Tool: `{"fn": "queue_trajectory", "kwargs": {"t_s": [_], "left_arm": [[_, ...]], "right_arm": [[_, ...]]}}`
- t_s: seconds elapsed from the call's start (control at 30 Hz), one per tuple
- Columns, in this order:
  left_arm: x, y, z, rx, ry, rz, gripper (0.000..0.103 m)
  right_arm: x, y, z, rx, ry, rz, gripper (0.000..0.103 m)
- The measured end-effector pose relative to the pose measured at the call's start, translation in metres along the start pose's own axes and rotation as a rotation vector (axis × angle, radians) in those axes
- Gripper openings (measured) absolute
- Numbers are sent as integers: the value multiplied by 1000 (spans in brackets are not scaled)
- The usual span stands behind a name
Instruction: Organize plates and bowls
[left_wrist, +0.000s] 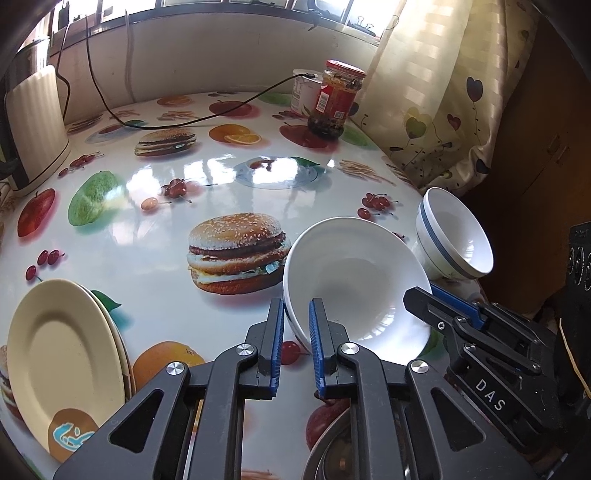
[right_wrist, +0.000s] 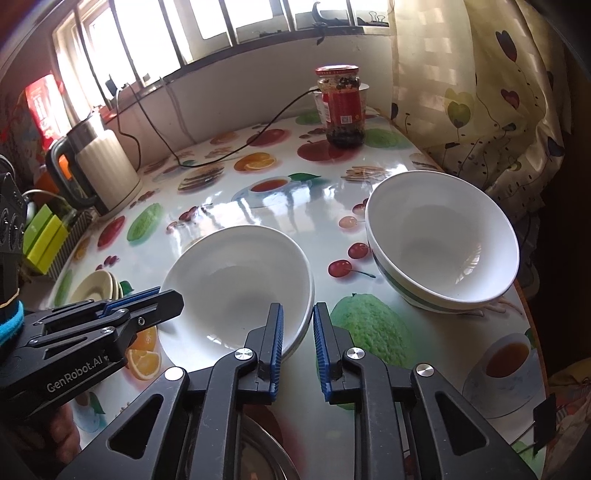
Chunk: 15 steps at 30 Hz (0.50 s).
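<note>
A plain white bowl (left_wrist: 354, 284) (right_wrist: 236, 288) sits near the front of the fruit-print table. My left gripper (left_wrist: 297, 317) is shut on its left rim, one finger inside and one outside. It shows in the right wrist view as well, the left gripper (right_wrist: 162, 297) reaching in from the left. My right gripper (right_wrist: 298, 321) is shut on the bowl's right rim, and the right gripper (left_wrist: 432, 295) enters the left wrist view from the right. A white bowl with a blue-green stripe (left_wrist: 454, 236) (right_wrist: 443, 240) stands just right of it. Stacked cream plates (left_wrist: 62, 354) (right_wrist: 96, 288) lie at the left.
A red-lidded jar (left_wrist: 334, 99) (right_wrist: 341, 107) and a white tub stand at the back. A ribbed white kettle (left_wrist: 37, 125) (right_wrist: 107, 166) is at the back left, its black cable (left_wrist: 207, 116) across the table. A steel dish (left_wrist: 332, 454) lies under the grippers. A curtain (right_wrist: 480, 92) hangs right.
</note>
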<state>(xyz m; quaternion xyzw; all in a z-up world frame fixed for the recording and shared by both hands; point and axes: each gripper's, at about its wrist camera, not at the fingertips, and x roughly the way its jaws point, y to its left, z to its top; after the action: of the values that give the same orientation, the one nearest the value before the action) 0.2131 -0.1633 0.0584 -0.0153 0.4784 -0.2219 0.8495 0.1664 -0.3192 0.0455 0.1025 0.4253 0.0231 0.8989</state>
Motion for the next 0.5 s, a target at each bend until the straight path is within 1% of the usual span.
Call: {"fn": "queue_trajectory", "kwargs": {"t_s": [0.5], "left_arm": [[-1, -5, 1, 11, -17, -2, 14]], "right_arm": [[-3, -5, -1, 26, -14, 4, 17]]}}
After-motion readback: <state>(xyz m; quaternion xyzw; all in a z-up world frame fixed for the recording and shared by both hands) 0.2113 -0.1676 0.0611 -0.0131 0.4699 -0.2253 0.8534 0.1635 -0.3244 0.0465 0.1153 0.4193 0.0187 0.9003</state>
